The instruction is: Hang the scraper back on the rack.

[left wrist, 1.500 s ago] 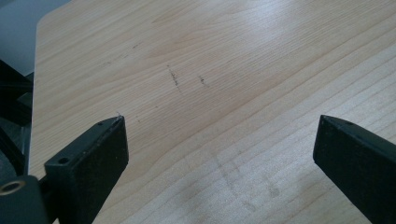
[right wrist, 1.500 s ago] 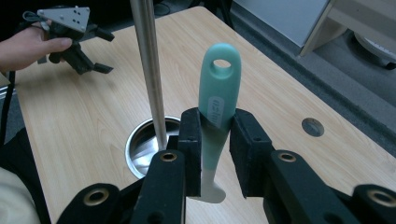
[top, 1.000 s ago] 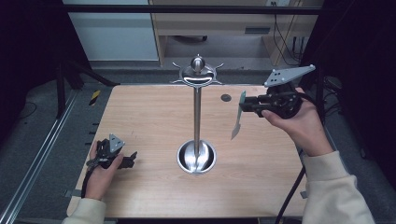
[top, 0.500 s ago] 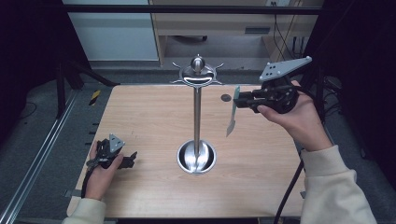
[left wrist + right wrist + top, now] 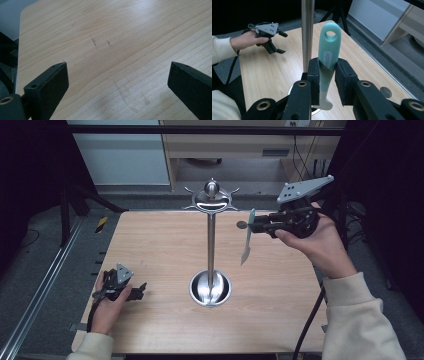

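Gripping a teal utensil [image 5: 327,53] by its handle, the right hand-held gripper [image 5: 261,224] lifts it beside the stand [image 5: 211,240], probably for hanging; the left hand-held gripper [image 5: 134,292], lower left, rests wide open, empty.

Ahead of my right fingers [image 5: 342,82], just past teal utensil handle [image 5: 327,55] pinched there: steel stand pole [image 5: 307,35], hooked crown [image 5: 212,199] above, blocks straight path. Between my left fingers [image 5: 47,86], spread wide: bare wooden tabletop [image 5: 120,50], open room.
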A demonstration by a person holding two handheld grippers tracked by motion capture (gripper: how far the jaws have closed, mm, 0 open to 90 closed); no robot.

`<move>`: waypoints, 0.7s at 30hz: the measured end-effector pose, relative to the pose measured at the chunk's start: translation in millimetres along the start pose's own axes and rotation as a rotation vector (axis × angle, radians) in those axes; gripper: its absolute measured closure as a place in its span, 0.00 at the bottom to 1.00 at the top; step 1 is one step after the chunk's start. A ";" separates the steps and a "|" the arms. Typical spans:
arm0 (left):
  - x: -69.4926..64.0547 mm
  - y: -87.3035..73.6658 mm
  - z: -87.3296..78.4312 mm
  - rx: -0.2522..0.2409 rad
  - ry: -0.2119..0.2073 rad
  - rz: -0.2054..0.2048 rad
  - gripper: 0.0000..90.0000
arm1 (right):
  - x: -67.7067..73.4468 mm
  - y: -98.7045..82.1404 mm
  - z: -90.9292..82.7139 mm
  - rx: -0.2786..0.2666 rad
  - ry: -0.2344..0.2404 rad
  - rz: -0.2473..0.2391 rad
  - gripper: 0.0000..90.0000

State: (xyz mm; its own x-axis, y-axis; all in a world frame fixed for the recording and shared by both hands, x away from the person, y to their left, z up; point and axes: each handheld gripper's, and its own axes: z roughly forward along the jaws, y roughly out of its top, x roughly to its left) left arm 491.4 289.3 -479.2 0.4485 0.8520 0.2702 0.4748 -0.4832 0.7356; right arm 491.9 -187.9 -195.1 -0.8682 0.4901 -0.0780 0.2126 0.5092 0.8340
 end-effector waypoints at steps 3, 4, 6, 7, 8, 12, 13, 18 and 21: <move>-0.3 0.1 0.4 0.000 -0.001 0.002 0.03 | -0.3 2.1 0.7 0.002 0.008 -0.006 0.83; -0.3 0.1 0.4 0.000 -0.001 0.002 0.03 | -0.2 2.8 0.8 0.004 0.009 -0.006 0.83; -0.2 0.1 0.3 0.001 -0.001 0.001 0.03 | -0.1 4.4 1.2 0.006 0.015 -0.008 0.83; -0.1 0.0 0.3 0.001 -0.002 0.001 0.03 | -0.2 5.1 1.2 0.008 0.017 -0.011 0.83; -0.1 0.0 0.2 0.001 -0.001 0.000 0.03 | -0.1 5.8 1.3 0.009 0.019 -0.012 0.83; -0.2 0.1 0.2 0.000 -0.001 0.001 0.03 | 0.1 8.8 0.9 0.010 0.027 -0.021 0.83; -0.2 0.1 0.2 0.000 -0.001 0.001 0.03 | 0.5 9.5 0.5 0.009 0.029 -0.020 0.83; -0.1 0.1 0.1 0.000 0.000 0.001 0.03 | 2.3 13.1 -0.7 0.008 0.041 -0.031 0.83; -0.2 0.1 0.2 0.001 0.000 0.002 0.03 | 2.8 15.0 -1.3 0.004 0.054 -0.036 0.83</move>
State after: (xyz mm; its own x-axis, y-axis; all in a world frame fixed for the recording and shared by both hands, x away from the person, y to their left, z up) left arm 491.5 289.1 -479.3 0.4498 0.8509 0.2713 0.4743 -0.4850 0.7347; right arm 492.0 -179.8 -182.1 -0.8983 0.4323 -0.0784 0.1821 0.5286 0.8291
